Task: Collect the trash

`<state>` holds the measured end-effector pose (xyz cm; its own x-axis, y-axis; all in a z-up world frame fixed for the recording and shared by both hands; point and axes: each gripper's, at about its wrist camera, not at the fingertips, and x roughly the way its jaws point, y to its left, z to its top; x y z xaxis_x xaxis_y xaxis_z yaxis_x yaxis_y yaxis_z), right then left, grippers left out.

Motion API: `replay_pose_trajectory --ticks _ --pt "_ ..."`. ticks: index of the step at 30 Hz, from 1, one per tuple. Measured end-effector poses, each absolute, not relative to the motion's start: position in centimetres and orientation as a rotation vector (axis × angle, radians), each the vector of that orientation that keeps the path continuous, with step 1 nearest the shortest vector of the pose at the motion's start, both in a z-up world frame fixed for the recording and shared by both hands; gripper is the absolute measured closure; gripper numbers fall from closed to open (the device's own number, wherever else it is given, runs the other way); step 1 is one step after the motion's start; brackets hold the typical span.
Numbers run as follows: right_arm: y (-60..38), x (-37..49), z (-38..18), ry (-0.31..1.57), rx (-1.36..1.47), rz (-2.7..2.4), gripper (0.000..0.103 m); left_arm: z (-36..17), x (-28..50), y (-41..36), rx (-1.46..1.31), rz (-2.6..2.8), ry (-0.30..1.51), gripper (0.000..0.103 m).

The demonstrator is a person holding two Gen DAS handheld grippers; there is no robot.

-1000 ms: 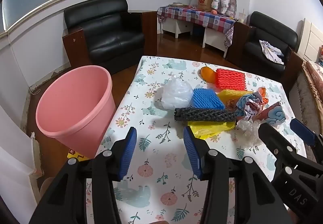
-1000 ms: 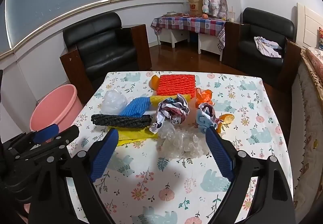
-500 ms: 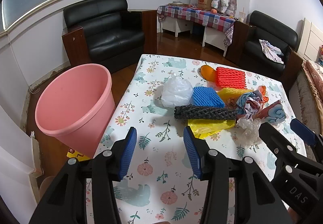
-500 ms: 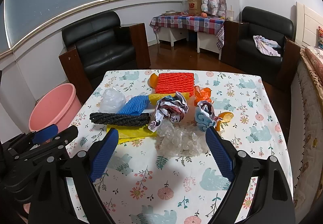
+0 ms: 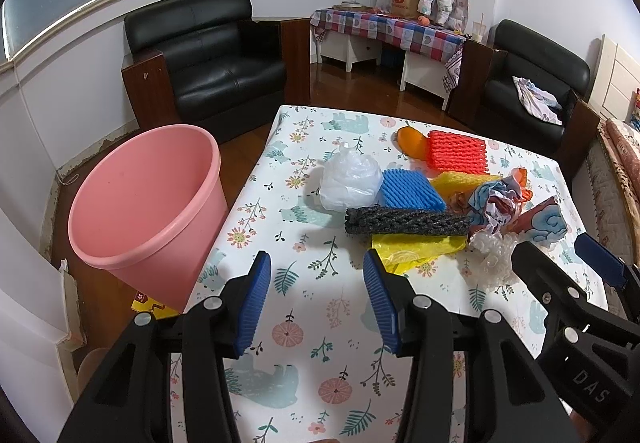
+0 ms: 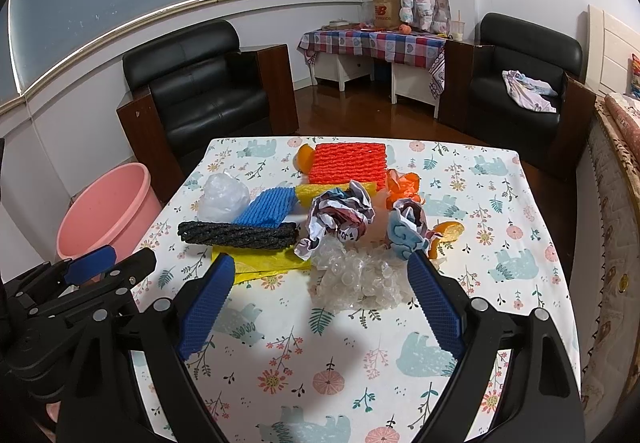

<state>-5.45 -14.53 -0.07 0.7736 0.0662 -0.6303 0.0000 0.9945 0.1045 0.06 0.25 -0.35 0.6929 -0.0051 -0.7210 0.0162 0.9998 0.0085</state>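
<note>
Trash lies in a pile on the flowered tablecloth (image 6: pixel 500 211): a white plastic bag (image 5: pixel 350 179), blue foam net (image 5: pixel 412 190), black foam net (image 5: pixel 404 221), yellow bag (image 5: pixel 416 247), red foam net (image 6: pixel 348 163), crumpled paper (image 6: pixel 340 219), clear bubble wrap (image 6: pixel 360 275) and orange peel (image 6: pixel 448 231). A pink bin (image 5: pixel 148 203) stands left of the table. My left gripper (image 5: pixel 316 291) is open and empty above the table's near left. My right gripper (image 6: pixel 320 307) is open wide and empty, just short of the bubble wrap.
A black armchair (image 5: pixel 208 55) stands behind the bin and another (image 6: pixel 524 83) at the far right. A side table with a checked cloth (image 6: pixel 372 43) is at the back wall. A patterned mattress edge (image 6: pixel 616 203) runs along the right.
Both grippers have edged slightly forward toward the trash pile. Both stay open and empty.
</note>
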Motion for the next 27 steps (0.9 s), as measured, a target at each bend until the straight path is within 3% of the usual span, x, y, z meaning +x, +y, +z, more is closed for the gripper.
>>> replay_pose_trajectory --ticks 27 --pt "-14.2 -5.5 -0.5 0.691 0.094 0.038 0.015 -1.4 -0.2 -0.2 0.014 -0.009 0.82 0.055"
